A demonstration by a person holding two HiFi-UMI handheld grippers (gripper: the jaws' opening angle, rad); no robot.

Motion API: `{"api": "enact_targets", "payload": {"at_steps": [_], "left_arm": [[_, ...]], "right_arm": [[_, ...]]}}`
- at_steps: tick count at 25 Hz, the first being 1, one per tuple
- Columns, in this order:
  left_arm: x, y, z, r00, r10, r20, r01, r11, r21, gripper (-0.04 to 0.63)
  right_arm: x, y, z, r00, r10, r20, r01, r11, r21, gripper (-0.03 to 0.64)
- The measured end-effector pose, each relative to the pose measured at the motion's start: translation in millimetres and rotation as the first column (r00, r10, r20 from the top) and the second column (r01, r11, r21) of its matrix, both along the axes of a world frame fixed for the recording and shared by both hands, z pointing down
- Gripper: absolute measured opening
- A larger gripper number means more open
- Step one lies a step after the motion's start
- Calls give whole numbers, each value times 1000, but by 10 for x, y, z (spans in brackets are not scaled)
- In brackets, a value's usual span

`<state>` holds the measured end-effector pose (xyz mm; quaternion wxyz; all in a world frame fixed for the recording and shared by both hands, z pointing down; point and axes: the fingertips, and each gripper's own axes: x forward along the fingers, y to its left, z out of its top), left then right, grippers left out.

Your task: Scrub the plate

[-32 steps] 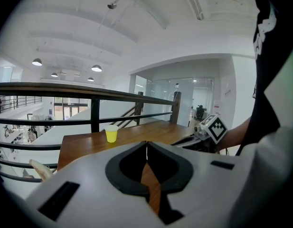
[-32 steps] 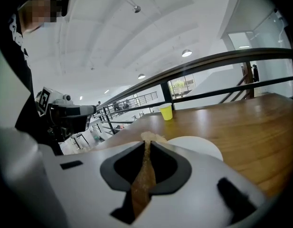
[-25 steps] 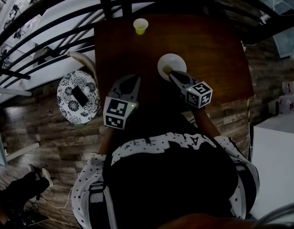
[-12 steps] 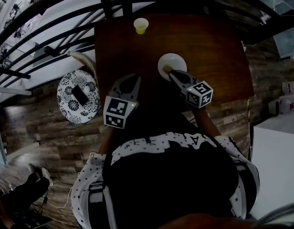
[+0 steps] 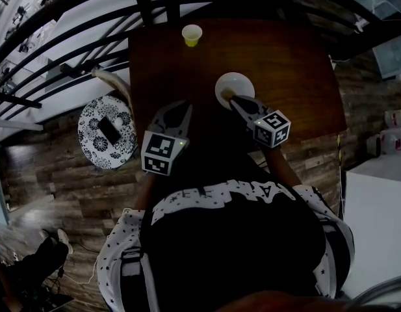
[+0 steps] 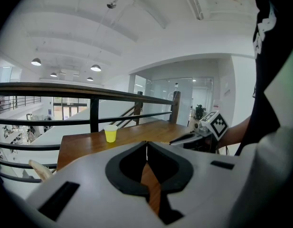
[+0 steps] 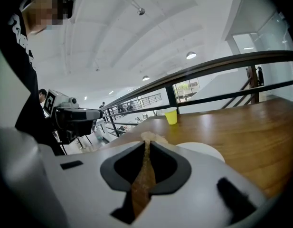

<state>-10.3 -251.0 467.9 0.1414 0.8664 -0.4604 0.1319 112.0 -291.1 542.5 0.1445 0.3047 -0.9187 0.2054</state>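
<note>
A white plate [image 5: 234, 83] lies on the dark wooden table [image 5: 297, 64], also visible in the right gripper view [image 7: 203, 151]. My right gripper [image 5: 233, 101] sits at the plate's near edge, shut on a small beige scrub pad [image 7: 149, 137] that pokes out past its tips [image 7: 146, 142]. Left of the plate, my left gripper [image 5: 184, 106] hovers over the table, apart from it. In the left gripper view its jaws [image 6: 146, 143] meet with nothing between them.
A yellow cup [image 5: 192, 35] stands near the table's far edge, seen too in the left gripper view [image 6: 110, 134] and the right gripper view [image 7: 171, 116]. A dark railing [image 5: 90, 38] runs behind the table. A patterned round stool [image 5: 107, 132] stands to the left.
</note>
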Motion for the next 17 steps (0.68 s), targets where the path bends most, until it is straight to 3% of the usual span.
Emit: {"api": "enact_targets", "payload": {"at_steps": [17], "left_arm": [[-5, -7, 22, 1000, 0, 2, 0, 1000, -6, 14]], "right_arm": [[-8, 8, 8, 1000, -12, 19, 12, 1000, 16, 43]]}}
